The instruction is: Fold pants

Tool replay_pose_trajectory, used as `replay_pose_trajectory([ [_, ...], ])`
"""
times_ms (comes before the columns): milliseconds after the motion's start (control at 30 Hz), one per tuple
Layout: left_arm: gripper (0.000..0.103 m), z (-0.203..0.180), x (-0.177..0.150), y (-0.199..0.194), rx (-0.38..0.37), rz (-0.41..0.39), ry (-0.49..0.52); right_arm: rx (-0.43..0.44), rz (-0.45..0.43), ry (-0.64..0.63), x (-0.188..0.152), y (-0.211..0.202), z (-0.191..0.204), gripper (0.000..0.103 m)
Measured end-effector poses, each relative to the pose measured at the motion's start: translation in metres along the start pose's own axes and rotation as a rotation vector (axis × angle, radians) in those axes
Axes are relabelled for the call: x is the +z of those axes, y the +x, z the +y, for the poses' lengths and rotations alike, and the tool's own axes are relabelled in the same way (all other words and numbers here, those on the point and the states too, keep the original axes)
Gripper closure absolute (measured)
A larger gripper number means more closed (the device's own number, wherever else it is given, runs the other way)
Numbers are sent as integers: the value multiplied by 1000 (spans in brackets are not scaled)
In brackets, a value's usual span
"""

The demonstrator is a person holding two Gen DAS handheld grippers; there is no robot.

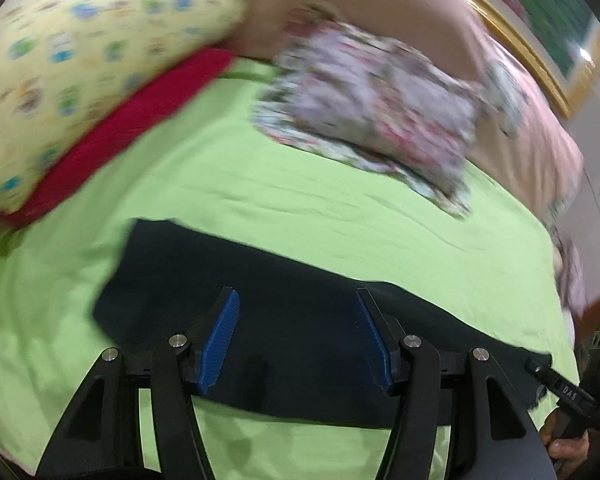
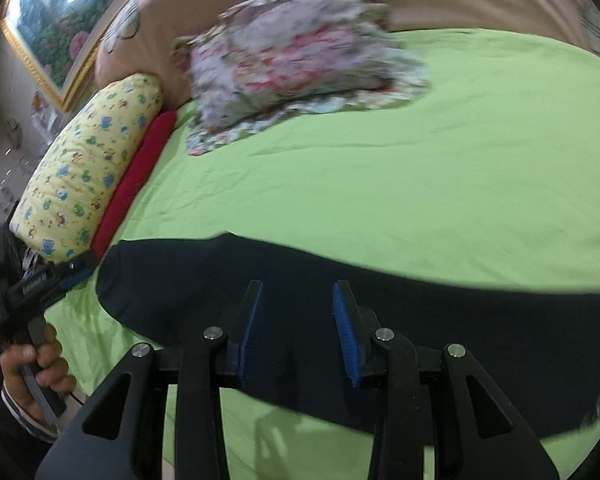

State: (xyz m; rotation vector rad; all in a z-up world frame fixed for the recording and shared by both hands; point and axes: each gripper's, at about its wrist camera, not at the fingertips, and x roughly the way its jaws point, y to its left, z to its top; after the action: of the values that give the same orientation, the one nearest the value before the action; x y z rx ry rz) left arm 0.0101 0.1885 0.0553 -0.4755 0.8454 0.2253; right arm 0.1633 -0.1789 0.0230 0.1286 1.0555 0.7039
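Green sheeting covers the bed (image 2: 380, 184), on which everything is laid. Across its near part the dark pants (image 2: 440, 320) are spread flat in a long band, seen in both wrist views. Thin, limp cloth is suggested, light to lift and likely to sag and crease wherever it is unsupported; nothing fragile is involved. A hold is best taken at an edge or corner of the band, one at each end, so that the fold stays square. At the far side a floral bundle (image 2: 300, 68) and a yellow printed pillow (image 2: 84, 168) are left well apart from the pants. Above the dark cloth the left gripper (image 1: 298, 340) and the right gripper (image 2: 298, 332) are held with jaws parted, nothing grasped.
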Motion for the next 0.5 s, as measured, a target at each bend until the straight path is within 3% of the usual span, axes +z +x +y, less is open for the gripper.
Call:
replay_pose_trajectory([
  [267,40,-90,-3,38,-126,139,201,-97,-16,248,-52,-47,-69,66],
  [500,29,-154,-13,49,-235,188,336,-160,-63,451,-88,-78,-113,66],
])
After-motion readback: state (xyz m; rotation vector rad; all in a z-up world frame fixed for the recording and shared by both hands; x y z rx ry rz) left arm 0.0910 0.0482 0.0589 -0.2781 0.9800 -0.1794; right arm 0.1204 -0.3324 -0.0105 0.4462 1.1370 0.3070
